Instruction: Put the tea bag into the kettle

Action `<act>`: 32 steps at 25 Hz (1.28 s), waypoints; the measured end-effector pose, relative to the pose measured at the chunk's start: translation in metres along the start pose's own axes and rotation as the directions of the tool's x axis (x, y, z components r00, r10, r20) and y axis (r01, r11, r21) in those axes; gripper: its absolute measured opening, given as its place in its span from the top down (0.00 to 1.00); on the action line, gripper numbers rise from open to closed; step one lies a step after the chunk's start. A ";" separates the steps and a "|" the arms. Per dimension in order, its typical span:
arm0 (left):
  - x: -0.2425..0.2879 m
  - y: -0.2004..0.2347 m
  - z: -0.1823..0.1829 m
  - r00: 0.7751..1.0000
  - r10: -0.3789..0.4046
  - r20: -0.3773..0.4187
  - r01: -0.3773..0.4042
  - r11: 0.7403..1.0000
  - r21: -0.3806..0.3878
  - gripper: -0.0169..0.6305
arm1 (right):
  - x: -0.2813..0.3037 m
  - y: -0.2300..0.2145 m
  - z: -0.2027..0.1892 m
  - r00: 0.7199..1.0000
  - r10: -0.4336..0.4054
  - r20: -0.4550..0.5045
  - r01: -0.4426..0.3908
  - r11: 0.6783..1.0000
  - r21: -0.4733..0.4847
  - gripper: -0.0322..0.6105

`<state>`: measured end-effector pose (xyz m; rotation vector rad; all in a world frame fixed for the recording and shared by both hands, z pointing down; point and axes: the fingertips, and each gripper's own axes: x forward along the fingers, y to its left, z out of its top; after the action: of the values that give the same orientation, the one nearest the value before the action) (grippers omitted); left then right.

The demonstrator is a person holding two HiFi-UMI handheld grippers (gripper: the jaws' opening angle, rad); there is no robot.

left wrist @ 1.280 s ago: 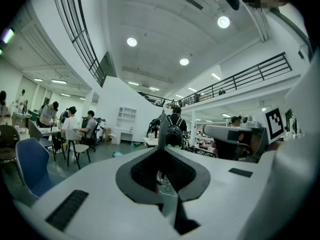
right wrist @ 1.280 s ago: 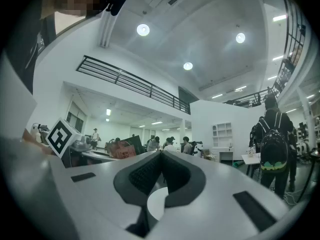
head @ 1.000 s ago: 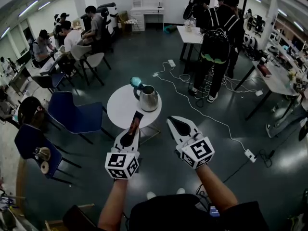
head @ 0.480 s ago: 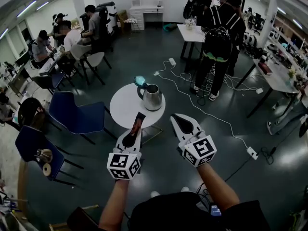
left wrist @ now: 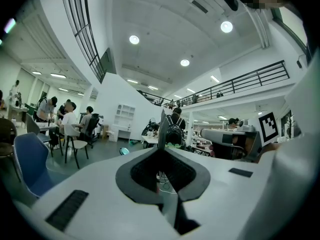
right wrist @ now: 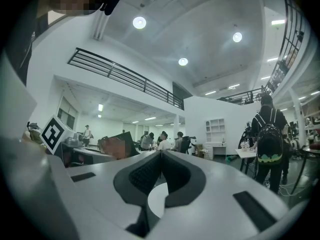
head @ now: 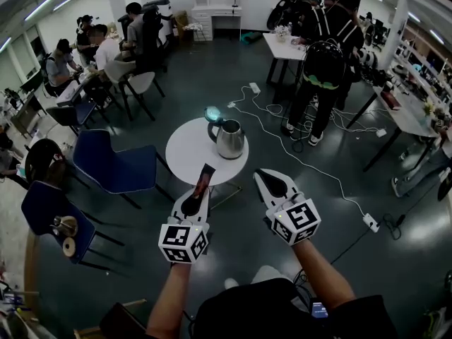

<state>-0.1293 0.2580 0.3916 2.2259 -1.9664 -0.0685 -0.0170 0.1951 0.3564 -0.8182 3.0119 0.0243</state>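
A steel kettle (head: 230, 139) stands open on the right side of a round white table (head: 189, 152), with its teal lid (head: 212, 113) lying just behind it. My left gripper (head: 200, 191) is held in the air short of the table's near edge. It is shut on a flat brown tea bag packet (head: 205, 176) that sticks out past the tips. Seen from the left gripper view, the tea bag (left wrist: 162, 128) is a thin upright edge between the closed jaws. To its right my right gripper (head: 260, 174) is shut with nothing in it.
Blue chairs (head: 116, 164) stand left of the table. A white cable (head: 311, 168) and power strip (head: 367, 224) trail across the floor on the right. People with backpacks (head: 323, 62) stand at desks beyond, and others sit at the far left.
Both grippers keep the same pose and grip. The table and kettle have drifted slightly right and up in the head view.
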 end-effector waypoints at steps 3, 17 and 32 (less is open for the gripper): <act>-0.001 0.002 0.000 1.000 -0.005 -0.004 0.005 1.000 -0.006 0.94 | 0.003 0.000 -0.001 1.000 -0.004 -0.011 0.004 1.000 -0.001 0.92; 0.049 0.008 0.001 1.000 -0.007 -0.018 0.007 1.000 -0.008 0.94 | 0.034 -0.044 -0.003 1.000 -0.001 -0.007 0.001 1.000 0.009 0.92; 0.160 0.020 0.002 1.000 0.014 -0.019 -0.014 1.000 -0.004 0.94 | 0.089 -0.142 -0.014 1.000 0.019 0.007 -0.019 1.000 0.025 0.92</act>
<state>-0.1282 0.0977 0.4047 2.2019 -1.9700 -0.0491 -0.0218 0.0274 0.3674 -0.7853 3.0070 -0.0095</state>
